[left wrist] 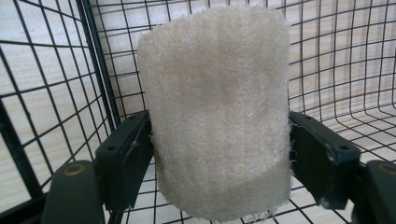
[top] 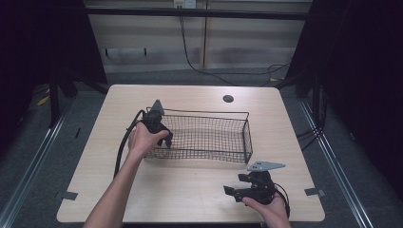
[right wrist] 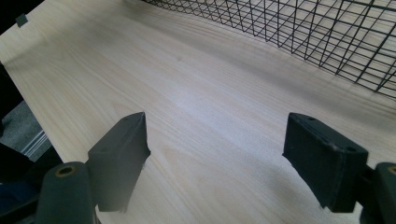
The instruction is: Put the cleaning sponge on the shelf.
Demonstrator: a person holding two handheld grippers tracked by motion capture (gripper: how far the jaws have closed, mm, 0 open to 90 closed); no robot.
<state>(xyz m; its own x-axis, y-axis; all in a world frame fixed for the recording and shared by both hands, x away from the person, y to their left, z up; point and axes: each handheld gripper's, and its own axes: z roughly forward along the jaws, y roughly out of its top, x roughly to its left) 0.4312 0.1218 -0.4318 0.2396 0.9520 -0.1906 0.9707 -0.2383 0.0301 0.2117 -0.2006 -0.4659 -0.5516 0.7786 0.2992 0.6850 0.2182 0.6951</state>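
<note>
- Black wire basket (top: 244,135) sits near the middle of the pale wooden table (top: 190,190); everything below is placed against it.
- At the basket's left end, the left gripper (top: 159,137) reaches over the rim into the basket, held by the person's left hand (top: 142,140).
- In the left gripper view its two jaws press against the sides of a cream, fibrous sponge (left wrist: 217,112), a rough upright cylinder, with the basket's mesh wall behind it and the mesh floor under it.
- In front of the basket's right end, well apart from it, the right gripper (top: 233,192) hangs low over bare table in the right hand (top: 268,209).
- In the right gripper view its jaws stand wide apart with nothing between them, and the basket's near wall crosses the upper right.
</note>
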